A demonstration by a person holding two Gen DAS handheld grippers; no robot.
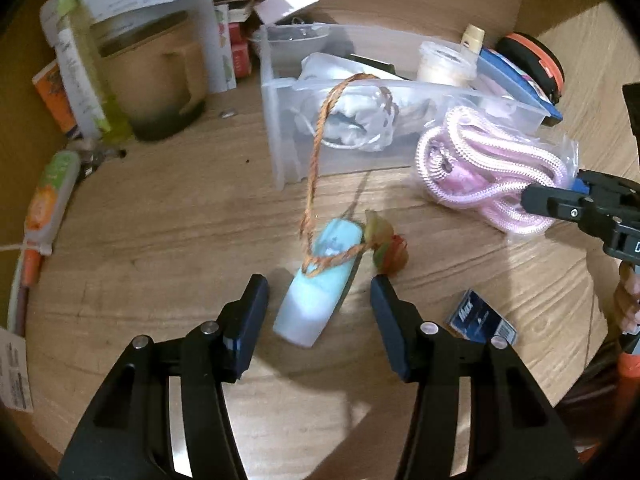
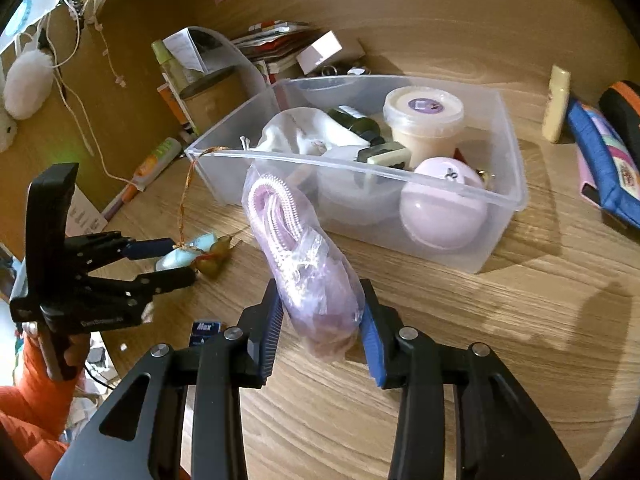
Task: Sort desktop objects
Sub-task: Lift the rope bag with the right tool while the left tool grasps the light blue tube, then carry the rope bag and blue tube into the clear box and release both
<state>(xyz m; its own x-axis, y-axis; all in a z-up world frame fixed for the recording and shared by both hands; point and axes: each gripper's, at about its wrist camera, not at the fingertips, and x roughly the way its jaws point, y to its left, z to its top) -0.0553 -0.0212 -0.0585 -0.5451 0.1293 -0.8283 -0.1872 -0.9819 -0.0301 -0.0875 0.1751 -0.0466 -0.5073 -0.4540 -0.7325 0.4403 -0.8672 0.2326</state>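
Cluttered wooden desk [image 2: 500,320], clear bin [image 2: 512,184]; right gripper [image 2: 320,320] clamping bagged pink cord [image 2: 304,264], left gripper [image 1: 318,300] open around pale-blue case [image 1: 316,300].

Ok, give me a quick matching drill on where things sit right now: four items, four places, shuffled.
Items:
1. bag of pink cord
2. light blue tag
3. cream tub
4. small blue box

Places:
A. inside the clear bin
B. on the desk between the open left gripper's fingers
C. clamped in the right gripper
D. on the desk, right of the left gripper

Pairs: 1-C, 2-B, 3-A, 4-D
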